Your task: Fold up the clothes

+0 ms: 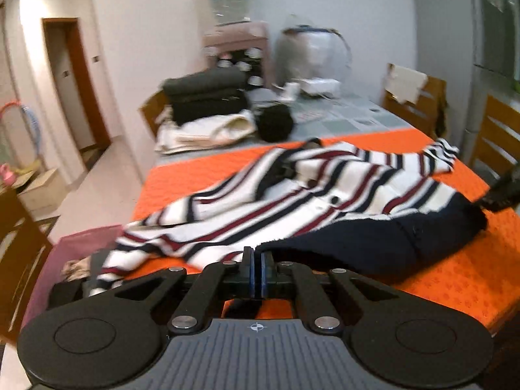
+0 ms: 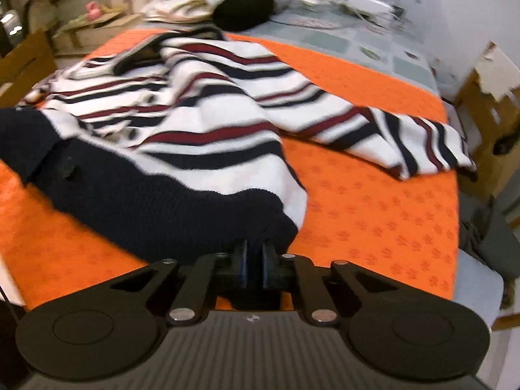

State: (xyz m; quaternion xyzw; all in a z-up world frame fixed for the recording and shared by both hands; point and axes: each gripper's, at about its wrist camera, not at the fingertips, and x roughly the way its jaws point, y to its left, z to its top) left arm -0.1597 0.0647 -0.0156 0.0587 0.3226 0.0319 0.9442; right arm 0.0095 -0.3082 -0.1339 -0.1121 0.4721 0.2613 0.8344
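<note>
While both views show one striped cardigan (image 1: 325,195) spread on the orange mat (image 1: 455,279), only the left view shows a dark folded stack (image 1: 204,94) on cream cloth (image 1: 201,133). Left gripper (image 1: 256,260) and right gripper (image 2: 254,253) each pinch its navy hem.

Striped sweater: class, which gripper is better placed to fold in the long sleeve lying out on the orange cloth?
Probably right: the sleeve lies on the right gripper's side; the left gripper sits at the opposite hem corner.
</note>
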